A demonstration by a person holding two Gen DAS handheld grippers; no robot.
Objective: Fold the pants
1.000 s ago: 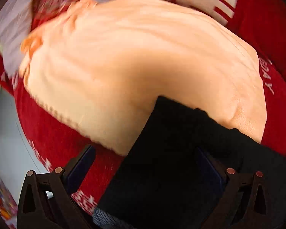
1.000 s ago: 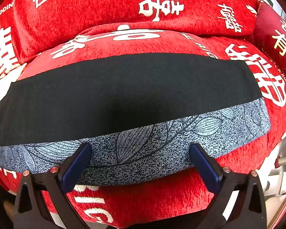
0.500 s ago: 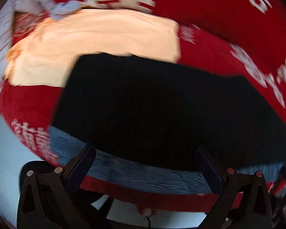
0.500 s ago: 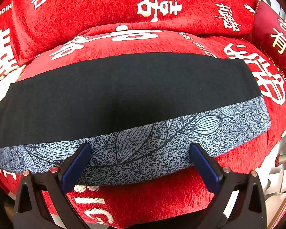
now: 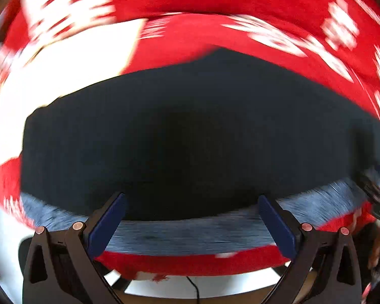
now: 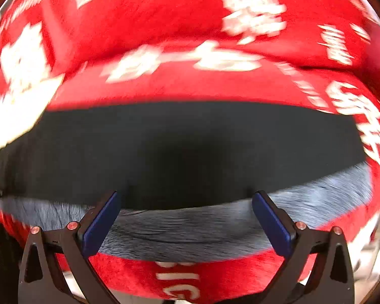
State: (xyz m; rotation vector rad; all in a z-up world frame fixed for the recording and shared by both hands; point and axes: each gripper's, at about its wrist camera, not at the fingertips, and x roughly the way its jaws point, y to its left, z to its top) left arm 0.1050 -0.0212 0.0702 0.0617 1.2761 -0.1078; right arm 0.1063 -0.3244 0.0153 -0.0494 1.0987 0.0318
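Showing at nine o'clock in the left wrist view only, a pale cloth (image 5: 63,65) is lying beside the black pants (image 5: 190,136), which are resting flat on a red cushion (image 6: 190,86), grey band nearest. Both the left gripper (image 5: 190,217) and right gripper (image 6: 187,215) are standing wide, holding nothing, the band lying between their tips.

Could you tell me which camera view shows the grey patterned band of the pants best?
The right wrist view: the grey patterned band runs nearly edge to edge, with faint pattern lines showing. The left wrist view shows the same band, blurrier and streaked.
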